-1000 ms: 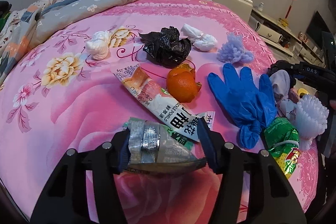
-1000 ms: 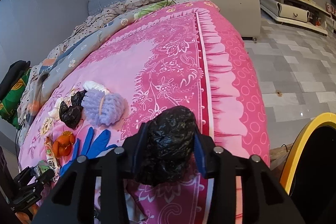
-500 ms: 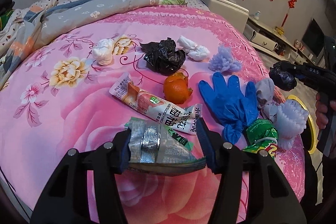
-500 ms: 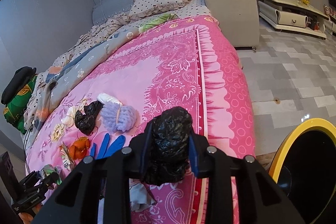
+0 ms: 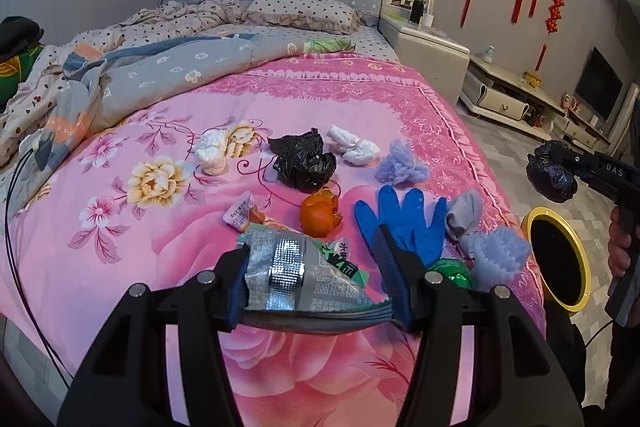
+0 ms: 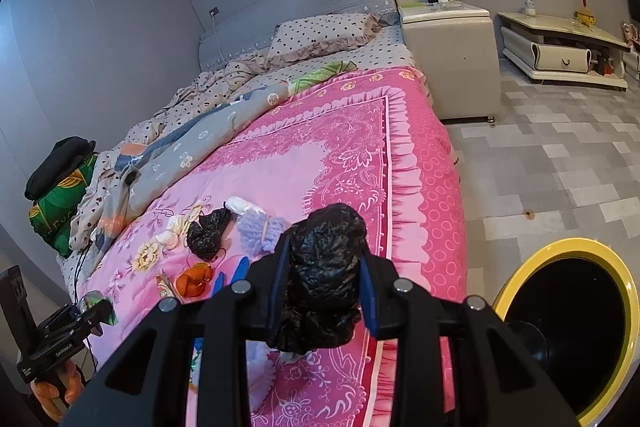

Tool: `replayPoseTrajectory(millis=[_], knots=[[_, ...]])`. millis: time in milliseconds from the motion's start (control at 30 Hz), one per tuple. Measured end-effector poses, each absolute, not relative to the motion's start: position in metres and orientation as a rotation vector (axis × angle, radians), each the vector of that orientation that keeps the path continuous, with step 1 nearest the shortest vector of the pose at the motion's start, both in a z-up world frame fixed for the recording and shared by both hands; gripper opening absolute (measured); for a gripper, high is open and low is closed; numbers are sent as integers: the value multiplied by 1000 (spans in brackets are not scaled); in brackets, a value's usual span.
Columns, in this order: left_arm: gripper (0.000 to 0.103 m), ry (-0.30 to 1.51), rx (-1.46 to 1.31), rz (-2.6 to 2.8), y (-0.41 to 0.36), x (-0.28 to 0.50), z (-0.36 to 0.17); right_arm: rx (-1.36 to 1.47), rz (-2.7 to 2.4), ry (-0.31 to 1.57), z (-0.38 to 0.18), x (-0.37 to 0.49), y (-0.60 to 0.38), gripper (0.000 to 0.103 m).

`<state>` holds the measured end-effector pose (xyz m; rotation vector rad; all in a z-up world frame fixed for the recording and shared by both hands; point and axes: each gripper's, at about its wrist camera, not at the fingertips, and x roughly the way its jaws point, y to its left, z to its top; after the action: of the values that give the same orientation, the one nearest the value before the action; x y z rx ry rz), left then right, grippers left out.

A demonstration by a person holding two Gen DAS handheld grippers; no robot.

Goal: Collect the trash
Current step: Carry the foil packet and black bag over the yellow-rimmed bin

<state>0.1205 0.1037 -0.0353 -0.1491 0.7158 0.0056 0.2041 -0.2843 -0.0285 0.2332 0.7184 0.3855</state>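
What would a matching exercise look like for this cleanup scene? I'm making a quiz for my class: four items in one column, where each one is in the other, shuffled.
Items:
1. silver snack wrapper
2. crumpled black bag
3. blue glove
4. yellow-rimmed bin

Places:
A. on the floor beside the bed
B. held in the left hand-held gripper
C. lying flat on the pink bedspread
D. held in the right hand-held gripper

Pairs: 1-B, 2-D, 3-C, 4-A
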Motion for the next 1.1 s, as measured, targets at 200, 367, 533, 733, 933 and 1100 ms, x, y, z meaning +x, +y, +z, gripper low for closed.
replayPoseTrajectory(millis=[200, 367, 533, 733, 933, 1100], knots=[[53, 673, -120, -35, 70, 118, -10, 251, 393, 659, -4, 183, -304, 29], [53, 644, -103, -94, 40, 121, 10, 254, 383, 620, 9, 169, -320, 29], [53, 622, -88, -149, 7, 129, 24, 273, 356, 591, 19, 163, -343, 29], [53, 616, -67, -222, -36, 144, 32, 299, 299, 572, 21, 158, -376, 29], [54, 619, -49, -284, -78, 163, 36, 322, 240, 562, 19, 155, -406, 29], [54, 623, -23, -327, -109, 178, 36, 342, 179, 548, 16, 153, -433, 29]])
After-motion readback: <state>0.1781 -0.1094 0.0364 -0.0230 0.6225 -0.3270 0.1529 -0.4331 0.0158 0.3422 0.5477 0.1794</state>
